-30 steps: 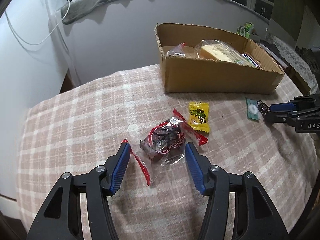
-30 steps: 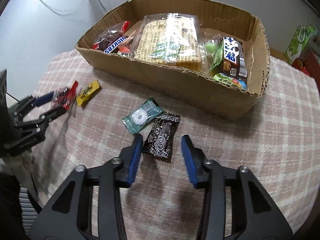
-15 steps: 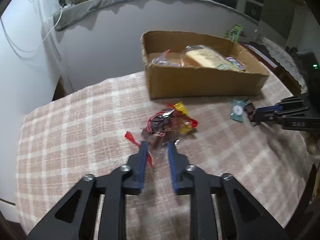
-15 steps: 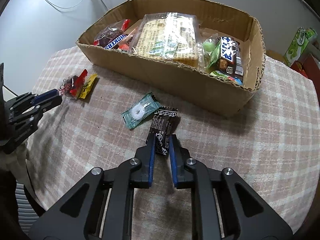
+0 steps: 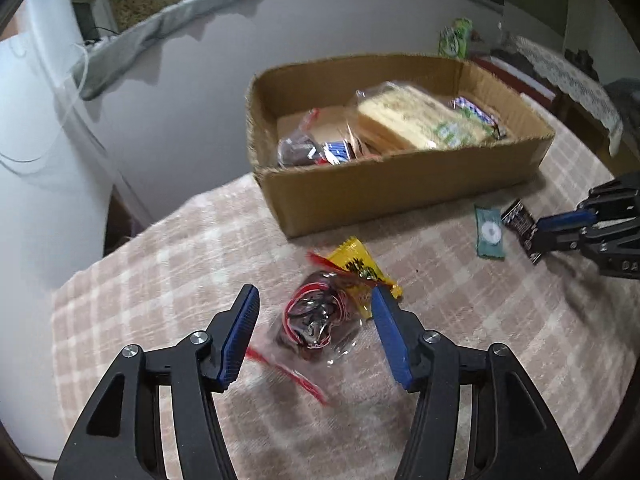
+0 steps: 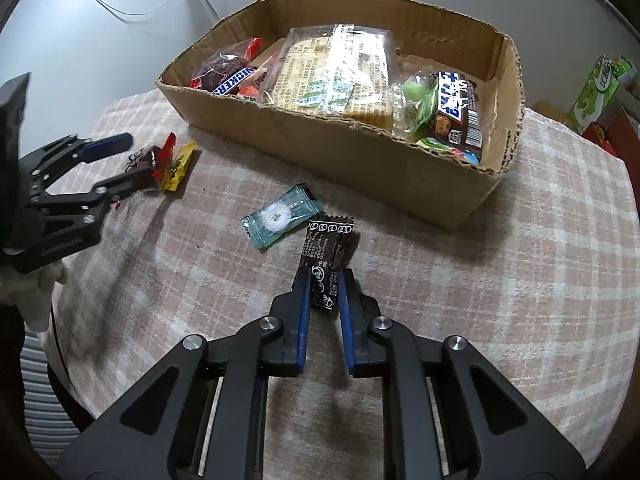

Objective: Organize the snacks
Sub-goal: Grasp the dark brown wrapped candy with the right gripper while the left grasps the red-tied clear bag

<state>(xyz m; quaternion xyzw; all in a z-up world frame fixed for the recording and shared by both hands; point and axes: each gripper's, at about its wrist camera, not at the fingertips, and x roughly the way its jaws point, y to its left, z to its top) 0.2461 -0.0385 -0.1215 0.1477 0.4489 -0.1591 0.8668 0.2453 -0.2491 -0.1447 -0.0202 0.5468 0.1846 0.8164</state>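
A clear red-edged pack of dark snack [image 5: 316, 320] lies on the checked cloth between the fingers of my left gripper [image 5: 314, 294]. Its jaws are opening and the pads stand clear of the pack. One corner of the pack rests on a yellow candy [image 5: 362, 270]. My right gripper [image 6: 324, 276] is shut on a black patterned packet [image 6: 326, 248], whose far end rises off the cloth. A green wrapped candy [image 6: 282, 216] lies just left of it. The cardboard box [image 6: 320, 140] behind holds several snacks, among them a large bread pack [image 6: 336, 72].
The round table's edge [image 5: 132, 240] drops away to the left of the box, with a white wall and a cable behind. A green carton [image 6: 600, 88] stands beyond the box on the right. My left gripper [image 6: 128, 160] shows at the left of the right wrist view.
My left gripper closed near the red-edged pack, moved toward the box and has opened again; the pack now overlaps the yellow candy. My right gripper shut on the black packet and stays shut.
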